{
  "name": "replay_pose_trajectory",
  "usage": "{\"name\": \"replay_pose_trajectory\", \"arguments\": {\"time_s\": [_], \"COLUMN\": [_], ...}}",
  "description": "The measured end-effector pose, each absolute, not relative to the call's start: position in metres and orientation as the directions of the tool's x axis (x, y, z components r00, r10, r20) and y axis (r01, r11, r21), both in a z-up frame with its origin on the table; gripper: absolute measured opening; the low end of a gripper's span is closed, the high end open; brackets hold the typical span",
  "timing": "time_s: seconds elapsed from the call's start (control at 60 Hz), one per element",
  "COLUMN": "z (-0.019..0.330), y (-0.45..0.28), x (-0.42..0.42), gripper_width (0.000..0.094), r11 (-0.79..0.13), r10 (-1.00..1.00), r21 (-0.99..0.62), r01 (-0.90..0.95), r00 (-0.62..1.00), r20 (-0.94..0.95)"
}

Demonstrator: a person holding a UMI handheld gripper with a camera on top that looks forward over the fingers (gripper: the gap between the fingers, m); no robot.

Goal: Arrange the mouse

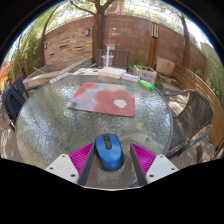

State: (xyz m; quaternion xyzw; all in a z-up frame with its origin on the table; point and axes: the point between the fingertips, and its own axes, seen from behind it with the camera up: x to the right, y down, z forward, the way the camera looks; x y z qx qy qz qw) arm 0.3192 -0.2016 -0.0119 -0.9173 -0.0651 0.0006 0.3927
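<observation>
A blue computer mouse [109, 151] rests on the round glass table [50, 125], between my gripper's fingers. My gripper [110, 153] is open, with its magenta pads [84, 157] on either side of the mouse and narrow gaps of glass showing beside it, wider on the right. A pink and red mouse mat with pale patches [100, 98] lies flat on the table well beyond the fingers, a little to the left.
White boxes [110, 72] and a green object [147, 85] sit at the table's far edge. Dark chairs stand at the left [14, 100] and right [197, 115]. A brick wall [70, 45], a fence and trees lie beyond.
</observation>
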Motion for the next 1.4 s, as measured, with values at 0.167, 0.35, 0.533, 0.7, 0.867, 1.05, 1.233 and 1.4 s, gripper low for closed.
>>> {"name": "replay_pose_trajectory", "arguments": {"time_s": [0.167, 0.35, 0.533, 0.7, 0.867, 1.05, 1.233, 1.4], "z": [-0.016, -0.006, 0.076, 0.181, 0.189, 0.092, 0.005, 0.005], "y": [-0.2, -0.205, -0.197, -0.144, -0.04, 0.035, 0.05, 0.042], "x": [0.309, 0.301, 0.293, 0.271, 0.262, 0.264, 0.261, 0.266], "gripper_width": [0.0485, 0.038, 0.0368, 0.0367, 0.0365, 0.0365, 0.0466, 0.0816], "r11": [-0.683, -0.7, -0.623, -0.482, -0.468, -0.58, -0.684, -0.704], "r10": [0.165, 0.152, 0.066, 0.062, 0.05, 0.047, 0.065, 0.054], "r21": [-0.714, -0.695, -0.773, -0.87, -0.883, -0.814, -0.728, -0.709], "r01": [0.155, 0.165, 0.118, 0.1, 0.038, 0.037, 0.036, 0.047], "r00": [0.985, 0.985, 0.993, 0.995, 0.999, 0.999, 0.998, 0.998], "r20": [0.056, 0.08, 0.098, 0.08, 0.017, 0.012, -0.012, 0.013]}}
